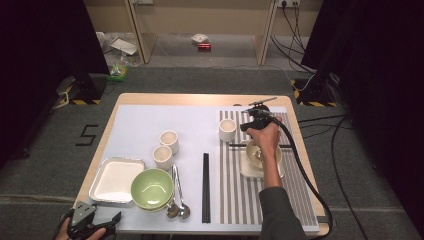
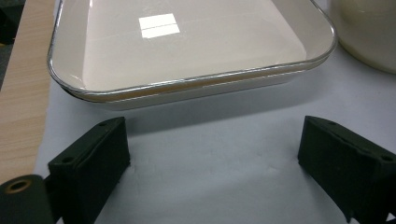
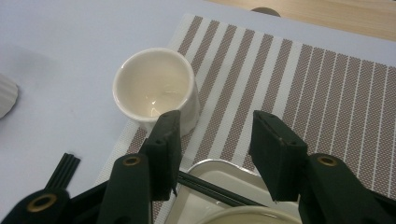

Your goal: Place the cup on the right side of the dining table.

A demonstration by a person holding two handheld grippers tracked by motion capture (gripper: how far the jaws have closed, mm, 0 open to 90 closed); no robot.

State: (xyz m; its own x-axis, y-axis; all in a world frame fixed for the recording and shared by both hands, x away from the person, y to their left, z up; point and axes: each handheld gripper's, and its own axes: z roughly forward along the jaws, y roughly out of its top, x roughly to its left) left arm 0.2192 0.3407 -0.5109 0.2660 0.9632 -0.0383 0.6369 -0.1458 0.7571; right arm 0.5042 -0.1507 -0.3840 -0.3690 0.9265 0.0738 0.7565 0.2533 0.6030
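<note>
Tabletop [image 1: 140,125] holds three white cups [image 1: 169,141], two spoons [image 1: 179,195], one green bowl [image 1: 152,188].

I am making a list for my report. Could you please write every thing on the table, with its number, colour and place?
Cups: three, cream; two on the pale mat, one at the striped placemat's left edge.
Green bowl: one, front left, stacked on something pale.
Square dish: one, cream with metal rim, left of the green bowl.
Spoons: two, metal, right of the green bowl.
Chopsticks: black, table centre; another pair behind the small bowl.
Striped placemat: one, brown and white, right side.
Small bowl: one, cream, on a square dish on the placemat.
Left gripper: black, open, before the square dish.
Right gripper: black, open, beside the placemat cup.
</note>
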